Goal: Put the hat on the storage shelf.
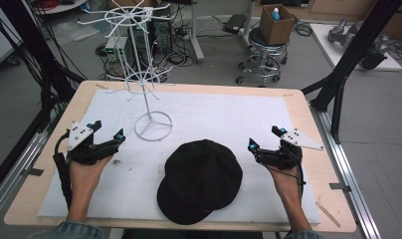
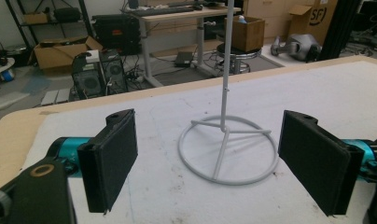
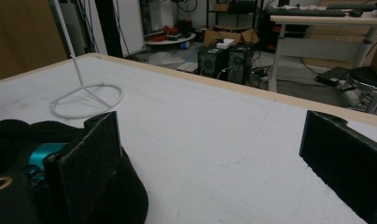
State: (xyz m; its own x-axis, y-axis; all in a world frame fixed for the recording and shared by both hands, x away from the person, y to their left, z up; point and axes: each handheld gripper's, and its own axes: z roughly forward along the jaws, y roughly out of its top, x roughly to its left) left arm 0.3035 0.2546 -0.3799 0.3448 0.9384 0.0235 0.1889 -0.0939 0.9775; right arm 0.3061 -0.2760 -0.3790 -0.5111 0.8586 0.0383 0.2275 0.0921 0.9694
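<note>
A black cap (image 1: 199, 180) lies flat on the white mat near the table's front edge, its brim toward the front left. A white wire rack (image 1: 141, 74) with hook arms stands behind it on a ring base (image 2: 227, 151). My left gripper (image 1: 105, 130) rests open at the left of the mat, aimed at that ring base, nothing between its pads (image 2: 109, 161). At the right of the cap my right gripper (image 1: 264, 138) is open too, jaws wide and empty. The cap (image 3: 18, 135) lies just beside its left pad (image 3: 91, 161).
The white mat (image 1: 229, 119) covers most of the wooden table (image 1: 298, 99). Beyond the far edge stand a stool with a cardboard box (image 1: 276, 22), computers and cables on the floor. Black frame posts (image 1: 355, 45) rise at the right and left.
</note>
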